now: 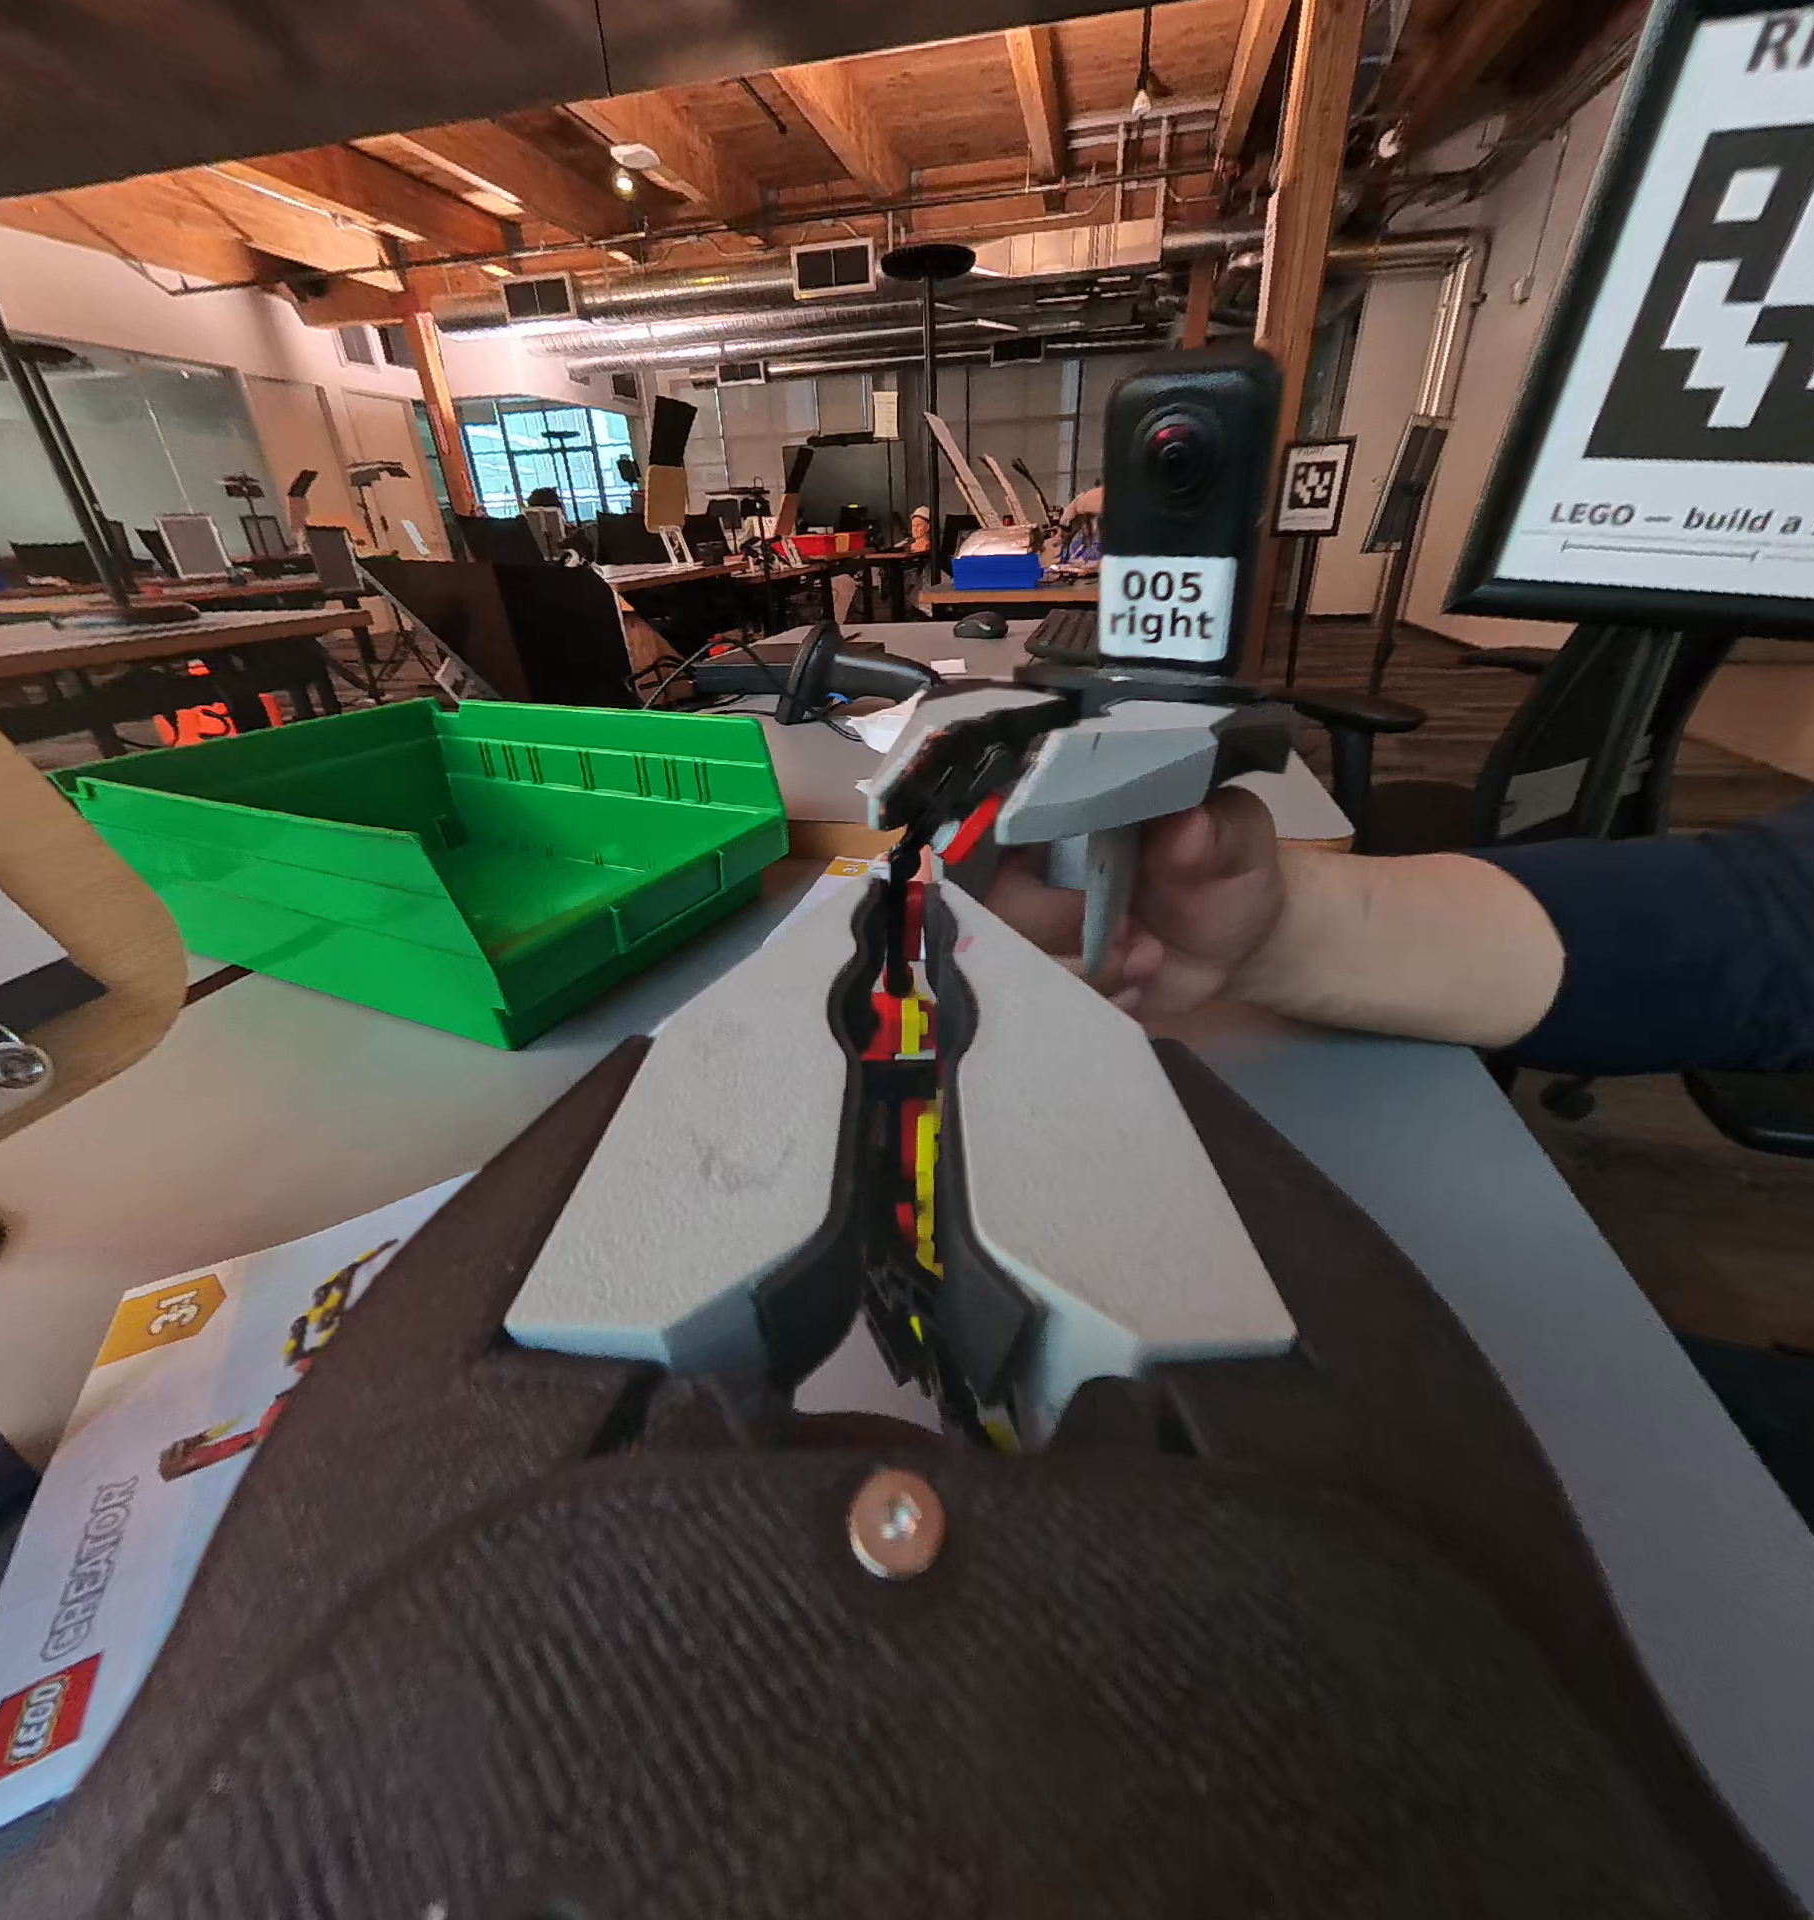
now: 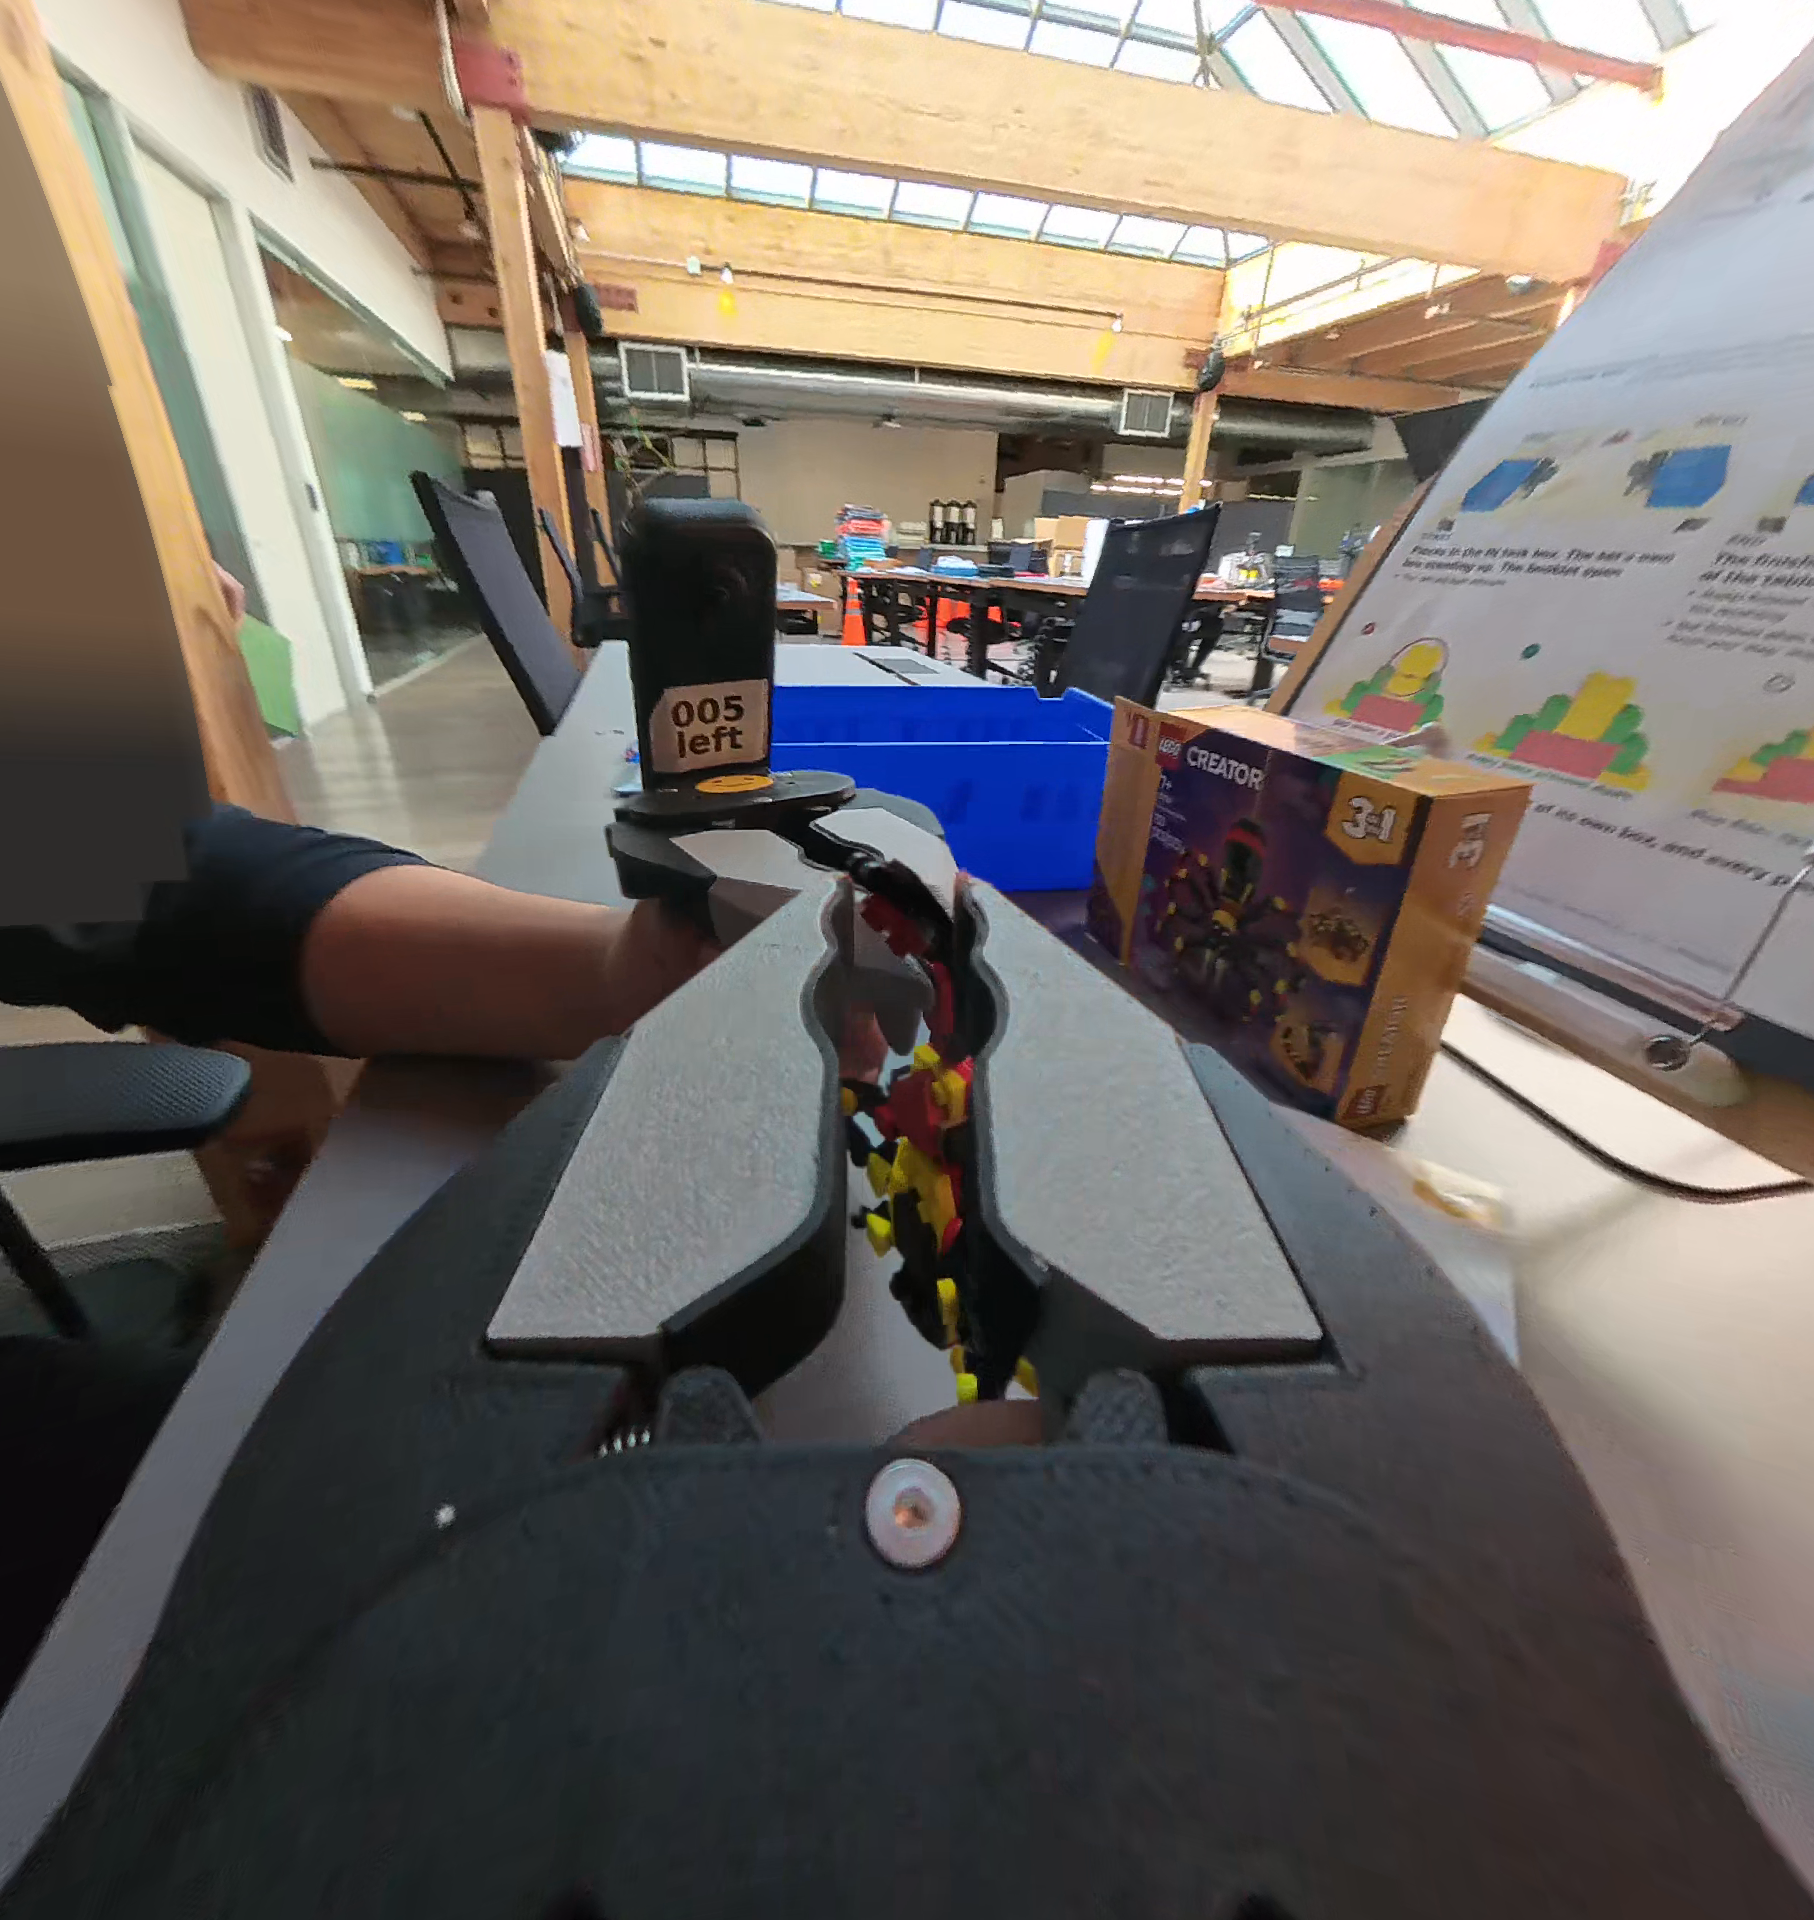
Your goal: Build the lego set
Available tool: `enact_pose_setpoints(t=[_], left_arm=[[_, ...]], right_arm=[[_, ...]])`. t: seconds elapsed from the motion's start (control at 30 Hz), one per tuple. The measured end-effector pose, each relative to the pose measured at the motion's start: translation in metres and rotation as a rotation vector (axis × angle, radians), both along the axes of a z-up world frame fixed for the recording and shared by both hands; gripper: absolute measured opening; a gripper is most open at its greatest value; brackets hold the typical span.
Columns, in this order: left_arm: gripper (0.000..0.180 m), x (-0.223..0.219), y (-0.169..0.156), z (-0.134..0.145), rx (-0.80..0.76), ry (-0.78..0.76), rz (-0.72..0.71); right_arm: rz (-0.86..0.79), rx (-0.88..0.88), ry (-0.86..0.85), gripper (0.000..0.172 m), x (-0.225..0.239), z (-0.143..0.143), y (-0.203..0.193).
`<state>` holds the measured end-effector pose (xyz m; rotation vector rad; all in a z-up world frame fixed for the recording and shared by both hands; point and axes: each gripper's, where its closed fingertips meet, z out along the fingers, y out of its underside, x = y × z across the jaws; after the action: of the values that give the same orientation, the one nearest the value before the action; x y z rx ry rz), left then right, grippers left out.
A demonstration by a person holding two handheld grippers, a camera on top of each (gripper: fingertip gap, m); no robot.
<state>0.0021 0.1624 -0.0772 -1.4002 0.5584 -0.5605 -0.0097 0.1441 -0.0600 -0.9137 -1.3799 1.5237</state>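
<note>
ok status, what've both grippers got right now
Left gripper shut on red-yellow-black brick model. Right gripper clamps the same model's far end. Green bin left, toy box right, both apart.

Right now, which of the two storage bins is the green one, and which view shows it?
The green bin, seen in the left wrist view, left of the jaws, open and tilted on the table. The other bin is blue, in the right wrist view, beside the toy box.

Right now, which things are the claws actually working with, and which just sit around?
At the claws: red, yellow and black brick model, between the fingers of left claw and right claw.
Sitting around: green bin, blue bin, toy box, booklet, instruction board.
</note>
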Motion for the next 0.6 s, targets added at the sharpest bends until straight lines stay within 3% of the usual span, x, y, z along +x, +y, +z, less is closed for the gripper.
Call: enact_pose_setpoints(t=[0.13,0.6], left_arm=[[0.004,-0.007,0.002,0.003,-0.037,-0.084,-0.011],[0.004,-0.006,0.005,-0.006,-0.138,-0.128,-0.048]], right_arm=[[0.028,-0.098,0.002,0.013,0.002,0.003,0.007],[0.017,-0.08,-0.011,0.02,0.006,0.004,0.015]])
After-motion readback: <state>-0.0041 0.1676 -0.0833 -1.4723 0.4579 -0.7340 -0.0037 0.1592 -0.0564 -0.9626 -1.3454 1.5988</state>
